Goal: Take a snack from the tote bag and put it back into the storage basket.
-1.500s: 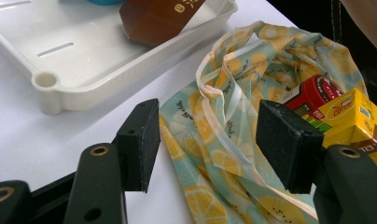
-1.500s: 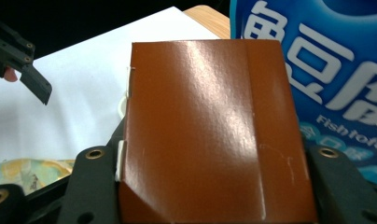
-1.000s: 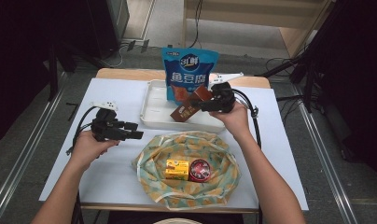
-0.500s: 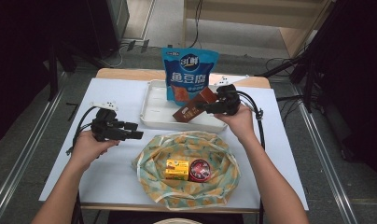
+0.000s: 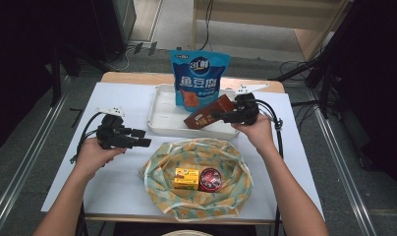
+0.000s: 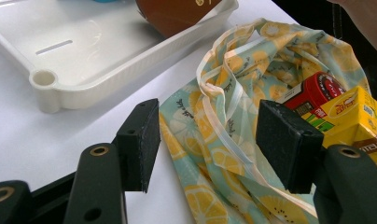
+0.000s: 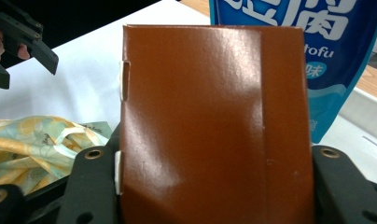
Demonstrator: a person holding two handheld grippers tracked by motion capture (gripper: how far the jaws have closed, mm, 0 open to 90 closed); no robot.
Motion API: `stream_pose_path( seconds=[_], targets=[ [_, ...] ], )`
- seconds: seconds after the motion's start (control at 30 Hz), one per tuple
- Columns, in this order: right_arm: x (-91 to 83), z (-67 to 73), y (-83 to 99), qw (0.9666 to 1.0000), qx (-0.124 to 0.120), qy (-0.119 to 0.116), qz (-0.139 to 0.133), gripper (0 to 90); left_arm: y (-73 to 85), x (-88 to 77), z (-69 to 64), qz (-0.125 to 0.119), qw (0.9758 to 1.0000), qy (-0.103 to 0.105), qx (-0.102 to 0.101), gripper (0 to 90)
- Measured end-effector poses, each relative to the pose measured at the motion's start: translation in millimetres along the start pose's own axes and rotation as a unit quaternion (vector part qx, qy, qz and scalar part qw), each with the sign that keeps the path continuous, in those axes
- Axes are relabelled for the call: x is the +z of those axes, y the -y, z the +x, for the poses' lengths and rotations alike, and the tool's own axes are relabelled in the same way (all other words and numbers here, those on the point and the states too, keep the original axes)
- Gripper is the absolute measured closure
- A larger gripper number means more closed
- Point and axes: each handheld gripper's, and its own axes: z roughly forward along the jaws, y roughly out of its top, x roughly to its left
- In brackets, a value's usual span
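White bench: R gripper clamping brown box over tray at 12 o'clock, carrying toward bag; L gripper waiting, jaws apart, at bag's 9 o'clock.

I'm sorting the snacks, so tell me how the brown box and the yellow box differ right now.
The brown box is clamped in the right gripper, tilted over the white tray; the yellow box lies loose in the lemon-print cloth bag. The brown box looks larger and plain-sided; the yellow box carries printed graphics. Both are cardboard cartons.
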Motion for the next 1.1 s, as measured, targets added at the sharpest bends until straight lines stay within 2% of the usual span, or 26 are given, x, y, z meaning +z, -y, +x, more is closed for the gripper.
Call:
stream_pose_path(
  seconds=[0.23,0.37,0.4,0.47,0.63,0.87,1.1],
  targets=[
    [-2.0,-0.9,6.7,1.0000,-0.008,-0.002,-0.002,44.2,0.0,0.7,-0.3,0.001,1.0000,0.000,0.001,40.4],
    [-4.7,-3.9,12.9,1.0000,0.001,-0.003,0.000,43.8,0.0,0.4,-0.2,0.001,1.0000,0.000,0.001,40.4],
    [-5.0,-4.3,15.9,0.9998,0.000,-0.003,0.019,43.9,0.0,0.6,-0.3,0.001,1.0000,-0.001,0.001,40.4],
    [-4.4,-4.4,18.8,0.9995,-0.008,-0.002,0.031,44.1,0.0,0.8,-0.2,0.002,1.0000,0.000,0.002,40.4],
    [-3.6,-4.5,23.4,0.9995,-0.004,-0.002,0.031,44.2,0.0,0.9,-0.3,0.001,1.0000,-0.001,0.001,40.4],
    [4.7,-1.5,22.6,0.9995,-0.012,-0.004,0.027,44.0,0.0,0.9,-0.2,0.003,1.0000,0.000,0.002,40.4],
    [17.5,-0.6,21.3,0.9996,-0.004,-0.014,0.024,43.9,0.0,1.2,-0.2,0.004,1.0000,-0.001,0.003,40.4]
  ],
)
